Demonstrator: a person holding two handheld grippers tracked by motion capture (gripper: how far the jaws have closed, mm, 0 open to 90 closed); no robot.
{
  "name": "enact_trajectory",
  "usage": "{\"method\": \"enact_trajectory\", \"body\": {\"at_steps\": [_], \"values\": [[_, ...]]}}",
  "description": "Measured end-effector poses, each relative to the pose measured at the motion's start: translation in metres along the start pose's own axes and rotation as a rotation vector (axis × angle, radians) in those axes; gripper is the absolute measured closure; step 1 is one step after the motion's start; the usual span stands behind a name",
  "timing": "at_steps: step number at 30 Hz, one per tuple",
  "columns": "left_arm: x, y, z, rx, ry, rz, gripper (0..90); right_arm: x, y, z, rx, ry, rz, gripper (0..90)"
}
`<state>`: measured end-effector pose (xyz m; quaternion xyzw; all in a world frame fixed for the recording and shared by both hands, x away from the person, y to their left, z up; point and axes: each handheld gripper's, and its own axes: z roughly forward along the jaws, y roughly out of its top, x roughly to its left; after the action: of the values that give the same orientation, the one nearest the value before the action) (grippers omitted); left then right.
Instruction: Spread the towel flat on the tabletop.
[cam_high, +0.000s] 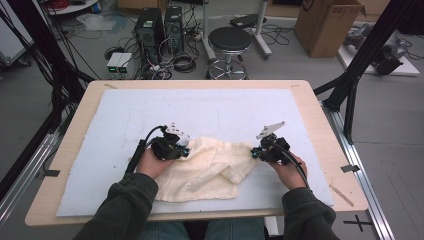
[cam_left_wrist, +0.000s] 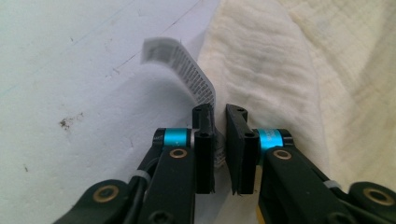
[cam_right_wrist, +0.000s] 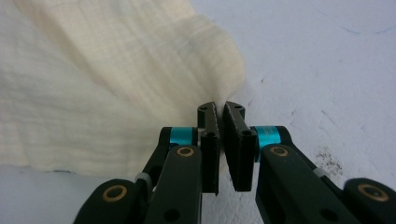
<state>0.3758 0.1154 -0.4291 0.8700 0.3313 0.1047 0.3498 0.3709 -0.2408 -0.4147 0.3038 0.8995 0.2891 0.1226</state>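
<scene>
A cream cloth (cam_high: 210, 167) lies crumpled on the white mat (cam_high: 200, 110) near the table's front edge. My left gripper (cam_high: 186, 148) sits at the cloth's left corner. In the left gripper view its jaws (cam_left_wrist: 219, 109) stand nearly together, with the cloth's white printed label (cam_left_wrist: 187, 70) pinched between them beside the cloth (cam_left_wrist: 280, 60). My right gripper (cam_high: 255, 151) is at the cloth's right corner. Seen along its own jaws, the right gripper (cam_right_wrist: 220, 106) is shut on a raised fold of the cloth (cam_right_wrist: 93, 84).
The mat covers most of the wooden table (cam_high: 312, 107). Beyond the table's far edge stand a black stool (cam_high: 229, 42), computer towers (cam_high: 150, 30) with cables on the floor, and a cardboard box (cam_high: 327, 25). Black frame posts (cam_high: 350, 95) rise at the right.
</scene>
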Motion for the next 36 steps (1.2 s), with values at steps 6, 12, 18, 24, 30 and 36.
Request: {"method": "enact_trajectory", "body": {"at_steps": [6,12,18,24,30,36], "values": [[0.008,-0.001,-0.02,-0.053,0.009,-0.024,84.1,0.003,0.008,-0.004,-0.034,0.015,-0.006,85.3],[0.022,-0.008,-0.046,-0.103,0.042,-0.053,84.1,0.003,0.021,-0.011,-0.081,0.015,-0.009,85.4],[0.033,-0.014,-0.061,-0.147,0.072,-0.089,84.0,0.004,0.035,-0.015,-0.102,0.014,-0.036,85.4],[0.041,-0.012,-0.069,-0.169,0.087,-0.098,84.0,0.0,0.046,-0.014,-0.108,0.021,-0.04,85.5],[0.066,0.002,-0.064,-0.204,0.122,-0.166,84.1,-0.018,0.072,-0.005,-0.104,0.006,-0.053,86.1],[0.107,0.021,-0.048,-0.265,0.251,-0.271,59.7,-0.068,0.12,0.018,-0.122,-0.117,0.076,62.7]]}}
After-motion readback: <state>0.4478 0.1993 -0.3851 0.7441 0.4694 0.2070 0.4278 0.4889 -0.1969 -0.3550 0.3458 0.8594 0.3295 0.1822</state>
